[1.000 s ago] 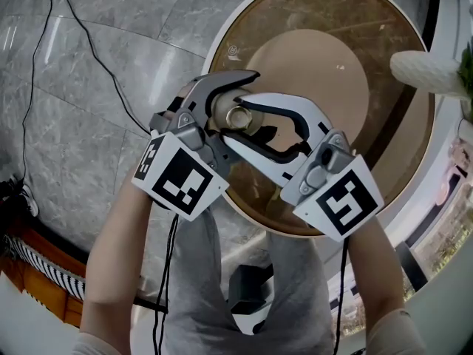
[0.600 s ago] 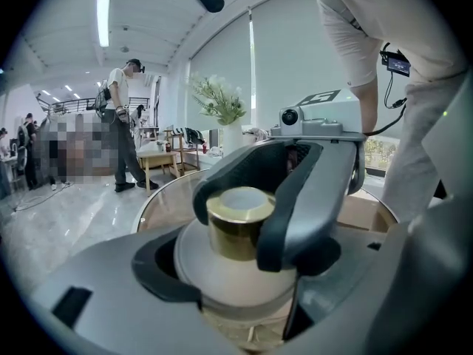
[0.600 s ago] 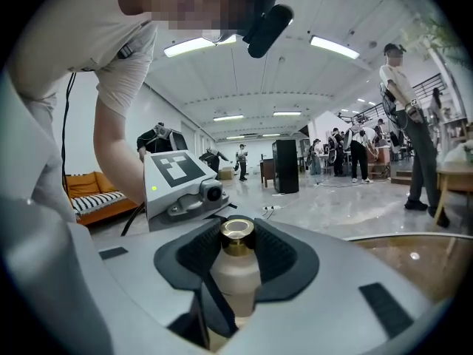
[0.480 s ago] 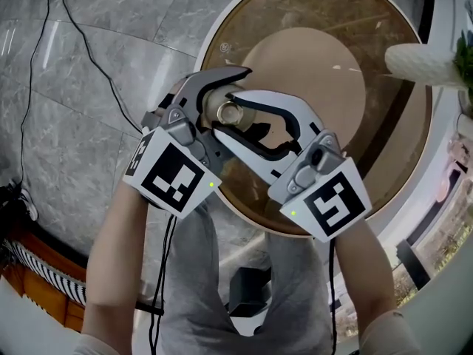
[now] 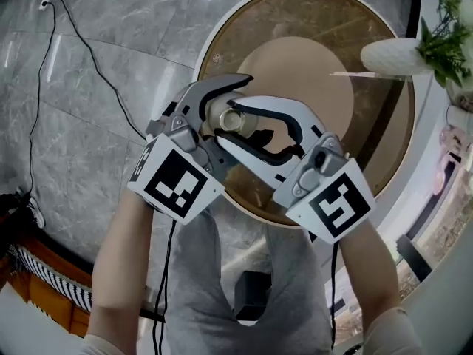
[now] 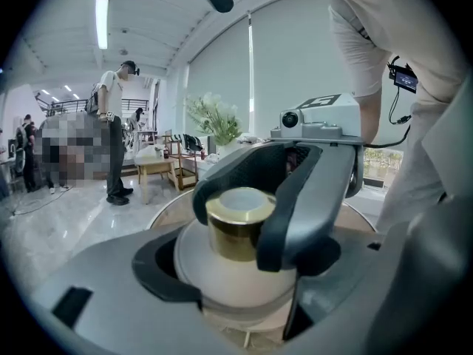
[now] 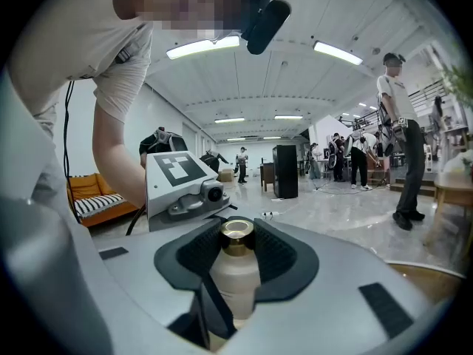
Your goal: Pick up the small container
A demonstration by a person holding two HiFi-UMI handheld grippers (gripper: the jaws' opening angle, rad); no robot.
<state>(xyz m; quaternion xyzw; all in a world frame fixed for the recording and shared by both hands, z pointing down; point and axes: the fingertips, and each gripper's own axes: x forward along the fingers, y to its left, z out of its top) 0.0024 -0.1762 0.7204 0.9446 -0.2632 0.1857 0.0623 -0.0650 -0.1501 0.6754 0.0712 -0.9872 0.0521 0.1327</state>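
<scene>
The small container (image 5: 230,119) is a cream bottle with a gold cap, held in the air over the near edge of the round table (image 5: 355,191). My left gripper (image 5: 218,109) is shut on its round cream body (image 6: 236,283). From the other side, my right gripper (image 5: 235,128) crosses over and its dark pads (image 6: 284,220) press on either side of the gold cap (image 6: 238,224). In the right gripper view the bottle (image 7: 235,279) stands upright between the right gripper's (image 7: 236,257) pads, with a left jaw crossing in front of its base.
A white vase (image 5: 395,54) with green leaves stands at the table's far right. A black cable (image 5: 89,50) runs over the grey marble floor on the left. Several people stand far off in the hall, and an orange sofa (image 7: 96,194) is behind.
Both grippers have stayed together on the container and shifted only slightly. The right jaws have drawn in a little on the cap. The head view has swung, so the vase shows further left.
</scene>
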